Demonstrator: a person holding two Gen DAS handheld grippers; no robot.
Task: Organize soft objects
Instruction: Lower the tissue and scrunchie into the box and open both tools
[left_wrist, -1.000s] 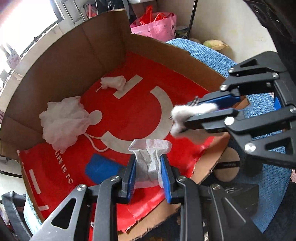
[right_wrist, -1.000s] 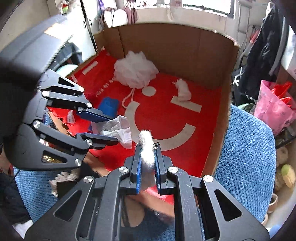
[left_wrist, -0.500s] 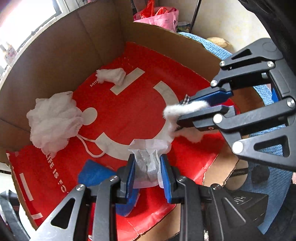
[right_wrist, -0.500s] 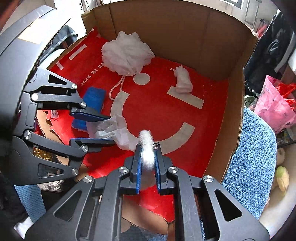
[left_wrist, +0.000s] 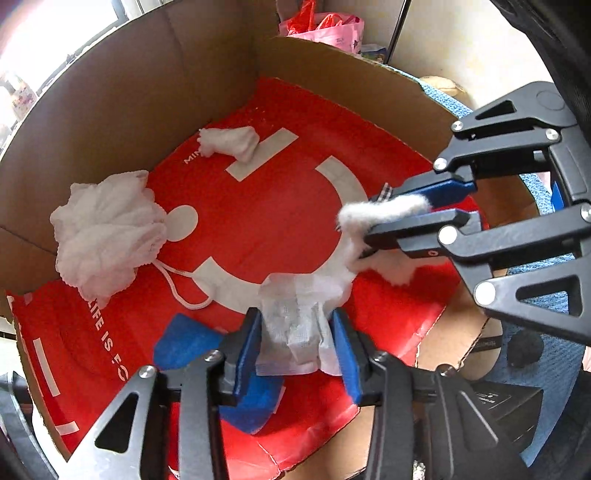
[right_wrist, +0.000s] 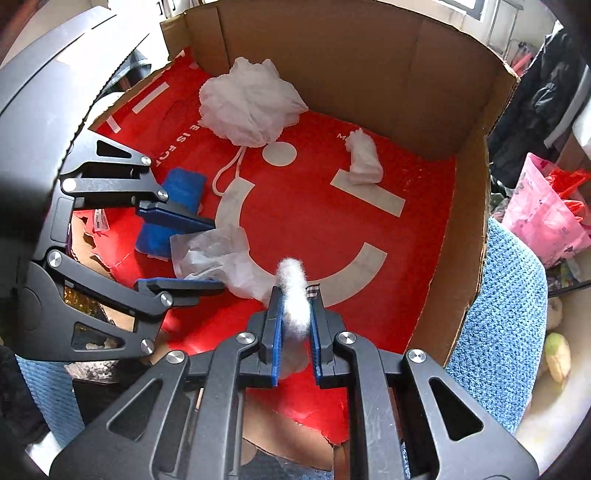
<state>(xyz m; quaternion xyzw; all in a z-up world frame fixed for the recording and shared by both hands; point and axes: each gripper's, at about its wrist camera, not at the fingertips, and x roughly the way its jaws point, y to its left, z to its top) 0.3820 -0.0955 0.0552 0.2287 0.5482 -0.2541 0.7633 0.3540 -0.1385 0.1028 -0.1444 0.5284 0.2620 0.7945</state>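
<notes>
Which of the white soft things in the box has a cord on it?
The big ruffled bath puff near the box's back corner: a looped white cord trails from it. The small wad lying loose, and the pieces in the tongs, have none.

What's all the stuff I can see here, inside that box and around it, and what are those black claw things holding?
Cardboard box: one, brown, red printed lining, open at the near side.
Bath pouf: one, white, corded, back left of the box floor.
Rolled cloth: one, white, back right, near the wall.
Sponge: one, blue, near left of the floor.
Crumpled wipe: one, white, between the left fingers.
Cotton tuft: one, white, between the right fingers.
Knitted cover: one, blue, under and right of the box.
Plastic bag: one, pink, far right.
Left gripper: black with blue fingers, part open around the wipe.
Right gripper: same build, pinching the cotton.
</notes>
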